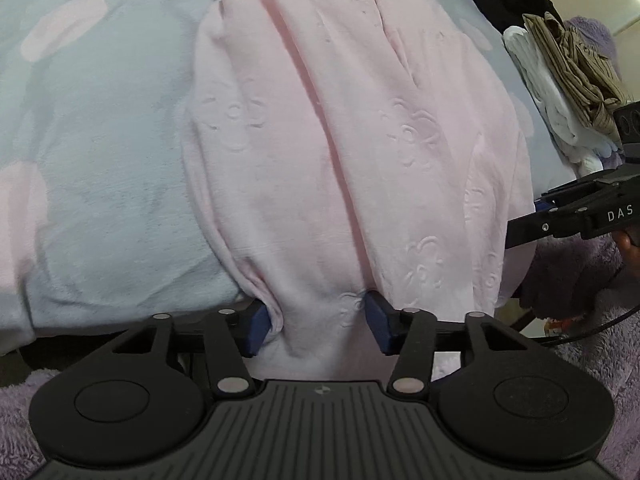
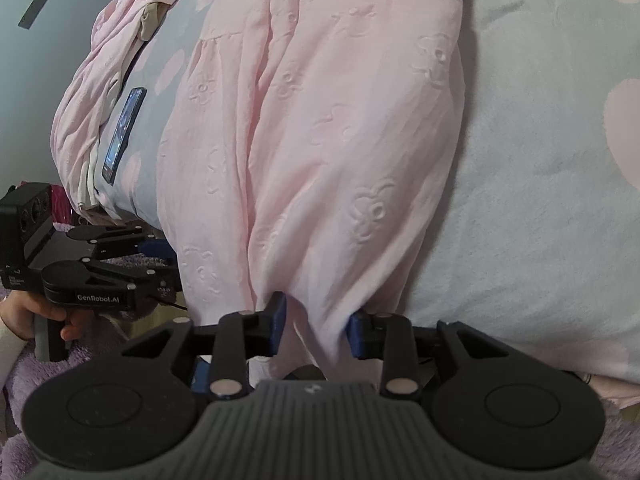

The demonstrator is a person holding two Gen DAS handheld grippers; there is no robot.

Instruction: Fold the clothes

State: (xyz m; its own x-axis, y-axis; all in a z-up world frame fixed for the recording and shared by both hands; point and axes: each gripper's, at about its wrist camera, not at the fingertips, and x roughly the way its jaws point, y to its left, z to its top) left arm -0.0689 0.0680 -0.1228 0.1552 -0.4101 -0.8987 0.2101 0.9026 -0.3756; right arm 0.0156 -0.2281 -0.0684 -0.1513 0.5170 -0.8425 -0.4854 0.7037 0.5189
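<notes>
A pale pink embossed garment (image 1: 344, 128) lies lengthwise on the bed and also fills the right wrist view (image 2: 332, 132). My left gripper (image 1: 320, 322) has the garment's near hem bunched between its blue pads (image 1: 258, 326), with a wide gap between them. My right gripper (image 2: 318, 322) has another part of the same hem between its blue pads (image 2: 358, 334). The right gripper's body shows at the right edge of the left wrist view (image 1: 584, 208). The left gripper's body shows at the left of the right wrist view (image 2: 92, 276).
A light blue blanket with pink patches (image 1: 100, 140) covers the bed. A pile of clothes (image 1: 560, 80) sits at the far right. A phone (image 2: 124, 132) lies beside a second pink cloth (image 2: 92, 92). Purple fleece (image 1: 592, 340) lies at the bed's near edge.
</notes>
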